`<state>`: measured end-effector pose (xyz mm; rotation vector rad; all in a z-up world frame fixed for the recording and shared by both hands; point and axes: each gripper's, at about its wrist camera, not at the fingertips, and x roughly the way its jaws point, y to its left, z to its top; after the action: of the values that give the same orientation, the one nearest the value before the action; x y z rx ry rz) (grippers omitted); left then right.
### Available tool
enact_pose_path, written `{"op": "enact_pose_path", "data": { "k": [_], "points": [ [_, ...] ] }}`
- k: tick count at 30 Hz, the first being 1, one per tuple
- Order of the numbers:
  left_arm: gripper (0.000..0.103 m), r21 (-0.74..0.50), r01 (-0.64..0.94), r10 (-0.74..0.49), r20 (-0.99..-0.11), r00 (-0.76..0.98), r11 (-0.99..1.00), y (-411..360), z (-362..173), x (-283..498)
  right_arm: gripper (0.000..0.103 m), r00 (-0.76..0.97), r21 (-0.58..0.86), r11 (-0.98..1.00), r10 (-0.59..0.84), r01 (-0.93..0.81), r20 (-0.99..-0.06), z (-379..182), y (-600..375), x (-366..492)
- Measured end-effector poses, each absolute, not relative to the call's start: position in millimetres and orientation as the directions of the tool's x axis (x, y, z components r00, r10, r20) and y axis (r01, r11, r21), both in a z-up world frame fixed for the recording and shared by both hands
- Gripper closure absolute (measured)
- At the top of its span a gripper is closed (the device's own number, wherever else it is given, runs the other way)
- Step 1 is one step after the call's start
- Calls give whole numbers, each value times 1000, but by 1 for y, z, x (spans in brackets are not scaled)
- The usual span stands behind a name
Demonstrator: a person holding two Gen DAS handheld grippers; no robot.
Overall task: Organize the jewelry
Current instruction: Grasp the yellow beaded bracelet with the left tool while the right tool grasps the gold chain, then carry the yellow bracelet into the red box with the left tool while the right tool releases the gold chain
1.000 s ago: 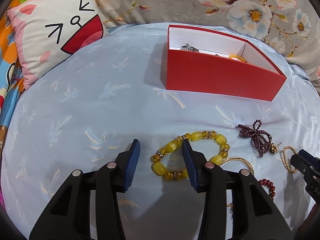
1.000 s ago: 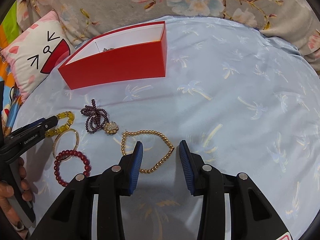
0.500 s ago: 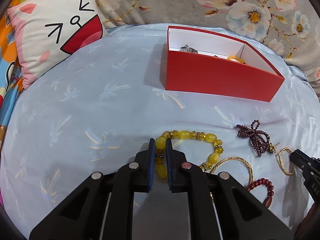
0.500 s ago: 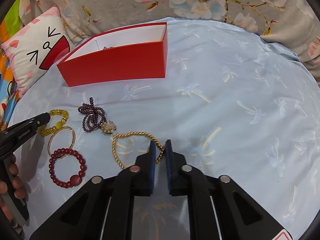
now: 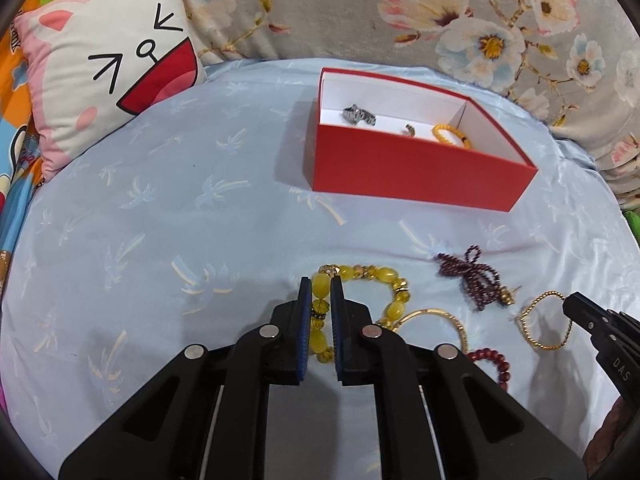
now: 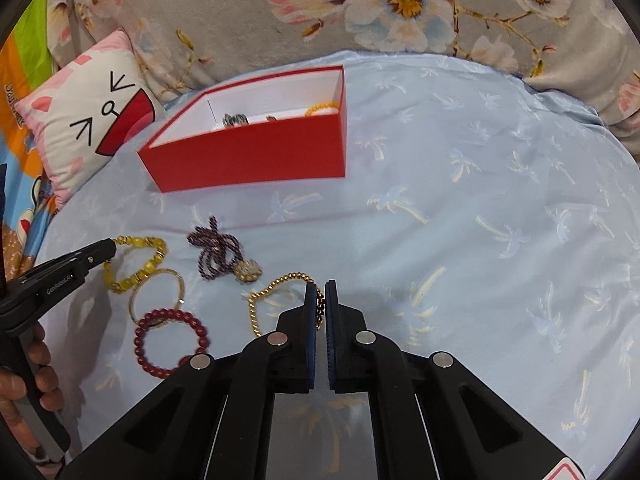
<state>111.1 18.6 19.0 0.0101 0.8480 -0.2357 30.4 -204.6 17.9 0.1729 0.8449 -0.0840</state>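
My left gripper (image 5: 320,284) is shut on the yellow bead bracelet (image 5: 384,276), low over the blue sheet. My right gripper (image 6: 319,286) is shut on the gold bead chain (image 6: 276,286), also low over the sheet. The red box (image 5: 416,172) stands behind, open, with a silver piece (image 5: 358,115), a small ring and an orange bracelet (image 5: 450,135) inside; it also shows in the right wrist view (image 6: 248,160). A dark purple bead piece (image 6: 218,254), a thin gold bangle (image 6: 158,296) and a red bead bracelet (image 6: 172,338) lie on the sheet between the grippers.
A cartoon-face pillow (image 5: 112,68) lies at the back left. A floral blanket (image 5: 440,20) runs along the back. The blue sheet (image 6: 480,220) stretches out to the right of the box.
Both grippers closed from open, the left onto the yellow bracelet and the right onto the gold chain. Both have since lifted slightly, dragging their pieces.
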Motion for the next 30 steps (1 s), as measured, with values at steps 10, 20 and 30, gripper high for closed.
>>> {"op": "enact_pose_path", "data": {
  "k": [10,20,30],
  "points": [
    [94,-114,244,-251,-710,657,963,14,51,102,99,699,140,983,20,115,-715,41,-199,27],
    [94,-131,270,-286,-669,686,954,8,85,102,99,726,167,981,46,95,-687,62,-197,30],
    [94,-111,314,-316,-594,739,943,-12,133,125,99,778,160,985,49,67,-626,100,-202,61]
  ]
}}
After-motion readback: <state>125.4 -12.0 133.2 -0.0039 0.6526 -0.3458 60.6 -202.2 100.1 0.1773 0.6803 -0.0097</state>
